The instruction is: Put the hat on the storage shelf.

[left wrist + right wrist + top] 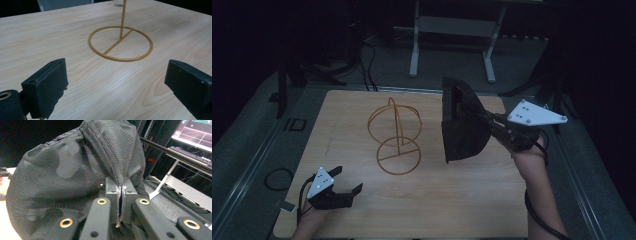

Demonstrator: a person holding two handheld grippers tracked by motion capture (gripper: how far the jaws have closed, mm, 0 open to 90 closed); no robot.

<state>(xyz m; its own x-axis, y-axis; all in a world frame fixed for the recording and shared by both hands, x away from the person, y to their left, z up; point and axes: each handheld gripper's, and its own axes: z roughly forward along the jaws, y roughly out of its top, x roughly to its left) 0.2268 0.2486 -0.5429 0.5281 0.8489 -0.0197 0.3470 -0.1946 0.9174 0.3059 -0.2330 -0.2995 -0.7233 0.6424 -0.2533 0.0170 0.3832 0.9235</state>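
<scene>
Forearms enter from the bottom edge of the high view, each hand holding a set of tongs. Nearest, at the lower left of that frame, the left tongs [343, 181] hover just over the wooden desk [452, 205], jaws spread wide with nothing between them. In the left gripper view the same left tongs [116, 85] frame bare wood grain, one black jaw at the lower left and the other at the lower right of the frame.

Beyond them, near the middle of the desk, stands a yellow wire stand [396, 135]: a flat ring base lies on the wood, crossed by a straight wire, with a thin upright rod carrying rounded hoops above it. The left gripper view shows the wire stand [120, 43] at upper centre, its ring base flat on the desk and the rod rising out of the top of the frame.

Right of centre in the high view, the right tongs [486, 118] are clenched on a black cap [462, 125], which hangs in the air above the desk, apart from the stand. In the right gripper view the right tongs [121, 195] pinch a fold of the black cap [70, 177], whose dark patterned fabric bulges upward.

Farthest off, at the top of the high view, the pale legs of a metal frame [452, 45] stand on the grey floor.
</scene>
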